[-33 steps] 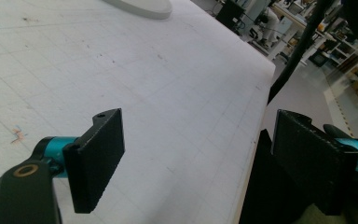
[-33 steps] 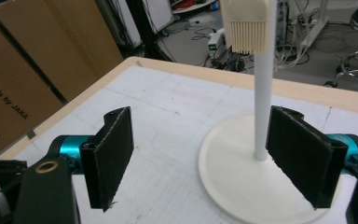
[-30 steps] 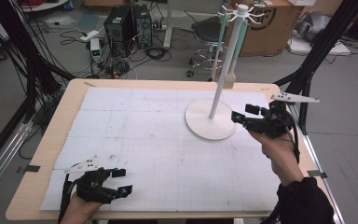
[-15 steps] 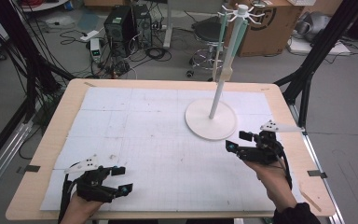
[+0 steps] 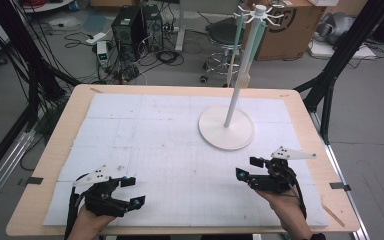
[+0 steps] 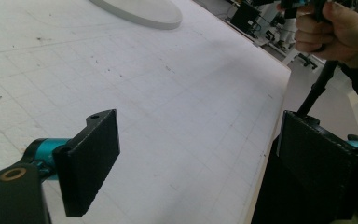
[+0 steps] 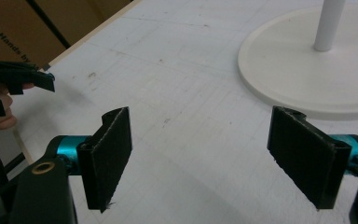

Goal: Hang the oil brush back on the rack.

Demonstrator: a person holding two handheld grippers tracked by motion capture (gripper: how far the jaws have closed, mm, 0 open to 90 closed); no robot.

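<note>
Right gripper backs off from the stand, both tools empty

Withdrawal is the story of this moment: a second ago the right gripper (image 5: 251, 170) was up beside the round white base (image 5: 226, 127) of the tall white hanger stand (image 5: 240, 80), and half a second ago it was already partway back; now it sits at the near right of the white gridded mat (image 5: 145, 130), well clear of the base. Its jaws stand wide apart with nothing between them, as the right gripper view shows, where the base (image 7: 289, 65) lies ahead and to the right. The left gripper (image 5: 130, 192) has stayed put at the near left corner of the mat, jaws likewise spread and empty in the left gripper view (image 6: 196, 163).

Judged from this, the work at the stand looks finished or paused, with both hands brought home to the near edge of the pale wooden table (image 5: 70, 115).

The stand occupies the far right part of the mat, its base flat on the surface. Its long axis is vertical: the slim white pole rises straight from the middle of the base and ends in a crown of short hooks (image 5: 258, 12) that point outward all round. Two long pale utensils (image 5: 237, 50) seem to hang from the hooks alongside the pole, though their shape is too small to tell exactly
</note>
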